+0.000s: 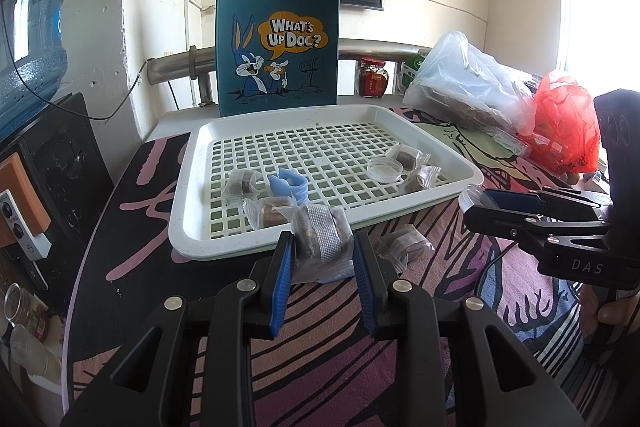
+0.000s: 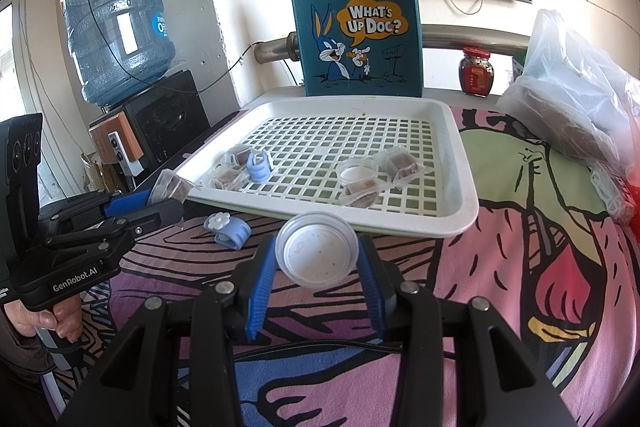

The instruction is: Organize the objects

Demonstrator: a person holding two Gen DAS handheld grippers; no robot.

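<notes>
Left claw (image 1: 322,259): low centre of the left wrist view, clenched on a clear packet (image 1: 320,241) with a brown block inside, held just before the tray's near rim.
Right claw (image 2: 318,259): low centre of the right wrist view, grasping a round clear lid (image 2: 318,254) by its edges, above the surface.
Hands: a hand (image 2: 44,321) at lower left of the right view grips the left handle; fingers (image 1: 612,315) at the right edge of the left view grip the right one.
Surface (image 2: 520,287): covered by a pink and green cartoon cloth; a blue clip (image 2: 227,229) and a loose packet (image 1: 404,245) lie on it near the tray.
Tray (image 2: 460,163): white, gridded, mid-frame; it holds several packets, another blue clip (image 2: 258,167) and a small clear cup (image 2: 357,173).
Bag (image 2: 362,27): blue cartoon tote, upright behind the tray.
Far right: a red-lidded jar (image 2: 476,71) and plastic bags (image 1: 468,83).
</notes>
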